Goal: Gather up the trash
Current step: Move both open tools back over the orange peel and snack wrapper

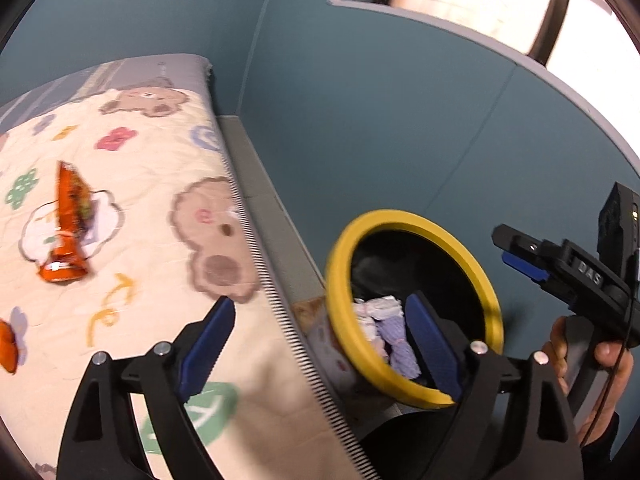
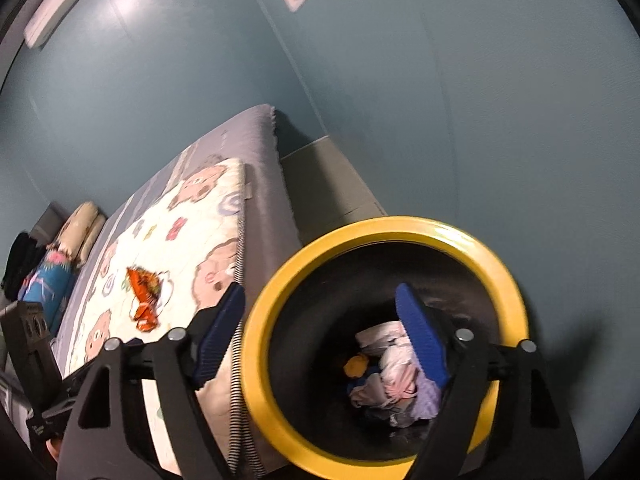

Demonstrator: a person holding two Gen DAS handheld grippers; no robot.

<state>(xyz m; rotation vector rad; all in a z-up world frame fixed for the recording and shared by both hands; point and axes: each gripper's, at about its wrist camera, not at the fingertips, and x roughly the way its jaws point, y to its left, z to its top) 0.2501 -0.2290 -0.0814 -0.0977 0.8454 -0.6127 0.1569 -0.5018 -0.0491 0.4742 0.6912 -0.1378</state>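
A black bin with a yellow rim (image 1: pixel 400 218) (image 2: pixel 380 228) stands on the floor beside the bed. Crumpled white and lilac trash (image 1: pixel 384 320) (image 2: pixel 392 364) lies in it, with a small yellow piece (image 2: pixel 356 366). An orange snack wrapper (image 1: pixel 68 224) (image 2: pixel 144 296) lies on the patterned quilt (image 1: pixel 140 184) (image 2: pixel 192 240). My left gripper (image 1: pixel 318 302) is open and empty, straddling the bin's near rim and the bed edge. My right gripper (image 2: pixel 320 292) is open and empty over the bin mouth; it also shows from the side (image 1: pixel 518 258), held by a hand (image 1: pixel 608 360).
Another orange scrap (image 1: pixel 6 346) sits at the quilt's left edge. Blue walls close in behind the bin, with a window (image 1: pixel 480 0) high up. A grey ledge (image 1: pixel 264 200) runs between bed and wall. Pillows and folded cloth (image 2: pixel 76 232) lie at the bed's far end.
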